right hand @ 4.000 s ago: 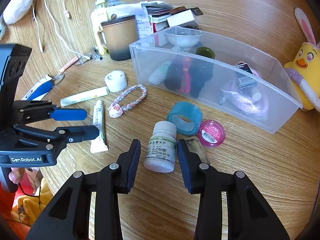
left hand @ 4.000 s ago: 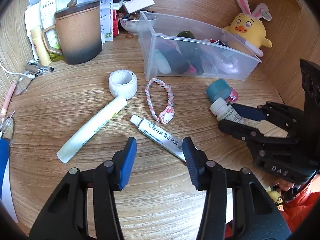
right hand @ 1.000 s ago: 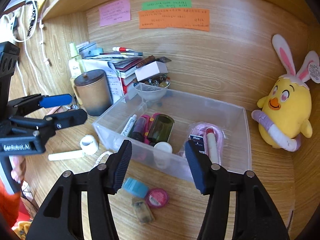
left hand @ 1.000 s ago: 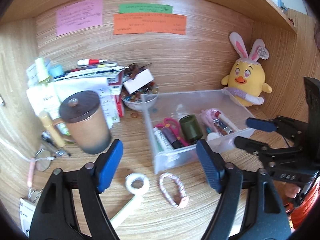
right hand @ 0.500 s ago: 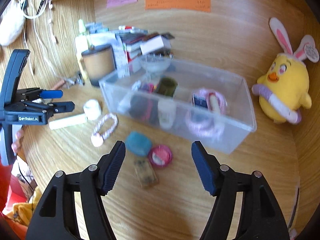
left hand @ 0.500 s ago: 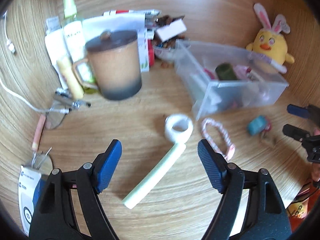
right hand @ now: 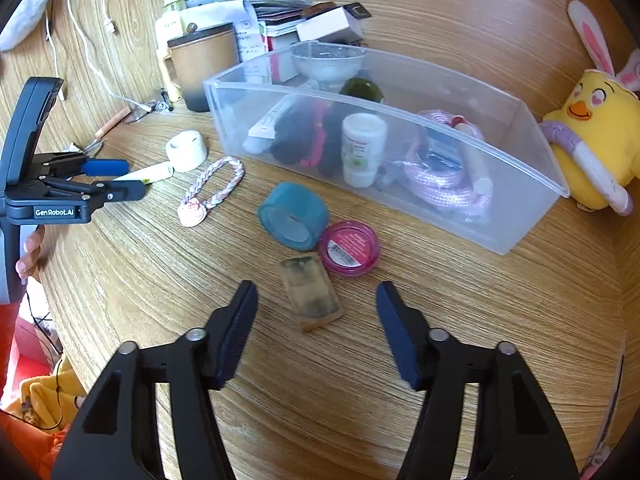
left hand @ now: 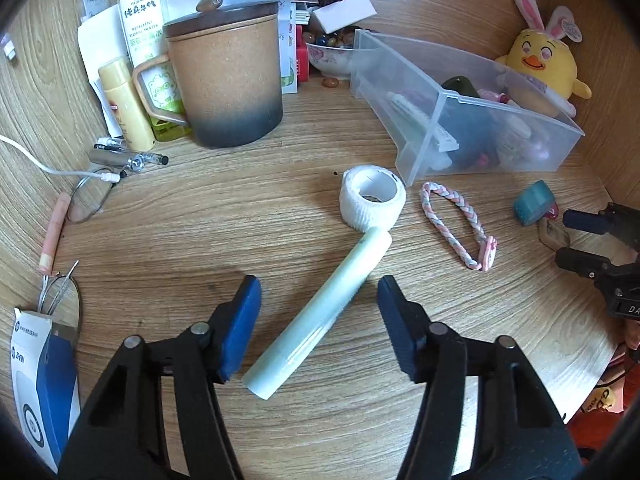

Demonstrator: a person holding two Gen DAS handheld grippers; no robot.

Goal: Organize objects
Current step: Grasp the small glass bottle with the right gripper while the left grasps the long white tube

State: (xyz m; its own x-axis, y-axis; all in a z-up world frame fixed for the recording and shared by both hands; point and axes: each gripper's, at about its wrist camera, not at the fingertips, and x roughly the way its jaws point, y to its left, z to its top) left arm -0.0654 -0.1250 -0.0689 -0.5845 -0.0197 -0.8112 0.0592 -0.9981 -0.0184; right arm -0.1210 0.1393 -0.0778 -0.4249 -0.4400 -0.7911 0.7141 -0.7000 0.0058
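A pale green tube (left hand: 340, 280) lies on the wooden desk between the fingers of my left gripper (left hand: 318, 296). Its jaws are closing, and the blue pads stand clear of the tube on both sides. My right gripper (right hand: 316, 292) straddles a small amber block (right hand: 312, 300); its jaws are closing too, without touching it. Close by are a pink round tin (right hand: 350, 248), a teal tape roll (right hand: 292, 216), a braided bracelet (left hand: 456, 220) and a white tape roll (left hand: 372, 196). The clear bin (right hand: 400, 184) holds a pill bottle, an ointment tube and several other items.
A lidded brown mug (left hand: 224, 80), bottles and papers crowd the back left. Glasses (left hand: 90, 196), a white cable and a blue-white box (left hand: 36, 380) lie at the left edge. A yellow plush chick (right hand: 592, 136) sits right of the bin.
Both grippers have come down and tipped from the back wall toward the desk top. Their jaws stand narrower than half a second ago. The pill bottle and ointment tube now lie in the bin.
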